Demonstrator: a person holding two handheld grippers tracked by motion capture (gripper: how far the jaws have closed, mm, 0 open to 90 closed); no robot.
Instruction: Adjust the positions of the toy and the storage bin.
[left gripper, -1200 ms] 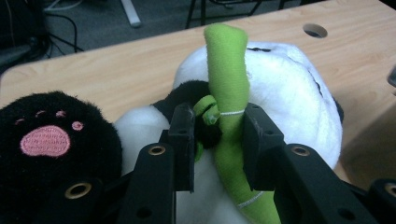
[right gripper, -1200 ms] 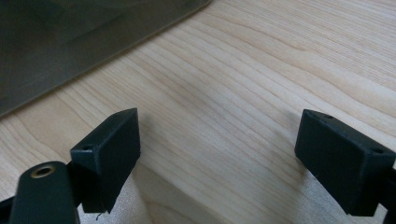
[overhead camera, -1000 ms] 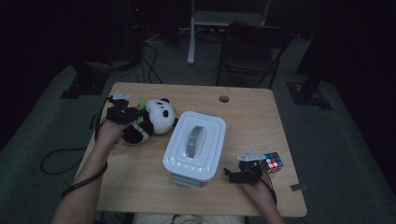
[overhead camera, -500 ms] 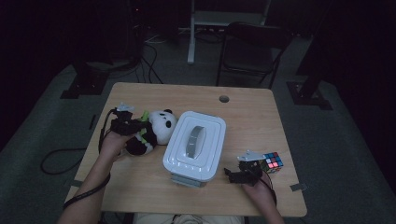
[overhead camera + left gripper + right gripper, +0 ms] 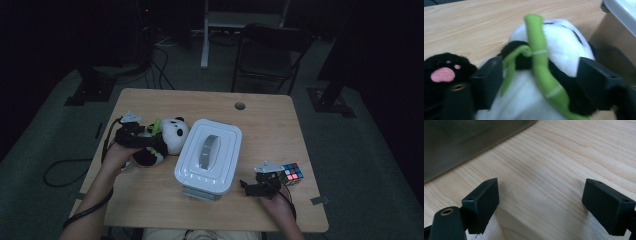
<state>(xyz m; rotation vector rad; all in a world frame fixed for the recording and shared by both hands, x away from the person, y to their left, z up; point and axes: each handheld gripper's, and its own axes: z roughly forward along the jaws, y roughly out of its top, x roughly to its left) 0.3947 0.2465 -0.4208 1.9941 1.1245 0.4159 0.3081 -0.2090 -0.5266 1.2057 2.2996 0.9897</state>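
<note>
A black-and-white panda plush (image 5: 170,137) with a green bamboo sprig (image 5: 541,62) lies on the wooden table (image 5: 260,120), just left of a white lidded box (image 5: 210,155). My left gripper (image 5: 147,141) reaches into the panda from the left. In the left gripper view its jaws (image 5: 541,72) stand wide on either side of the plush body, having just been opening, with the panda still between them. My right gripper (image 5: 248,186) rests near the box's near right corner, open (image 5: 541,195) over bare wood with nothing between its fingers.
A Rubik's cube (image 5: 291,173) sits right behind the right gripper. The table has a cable hole (image 5: 240,106) at the back. A chair (image 5: 270,55) and stand legs are on the floor beyond the far edge. The box's wall (image 5: 461,142) rises close ahead of the right jaws.
My left hand has brought the panda a little toward the near edge and down onto the table beside the box. The right hand has kept still.
</note>
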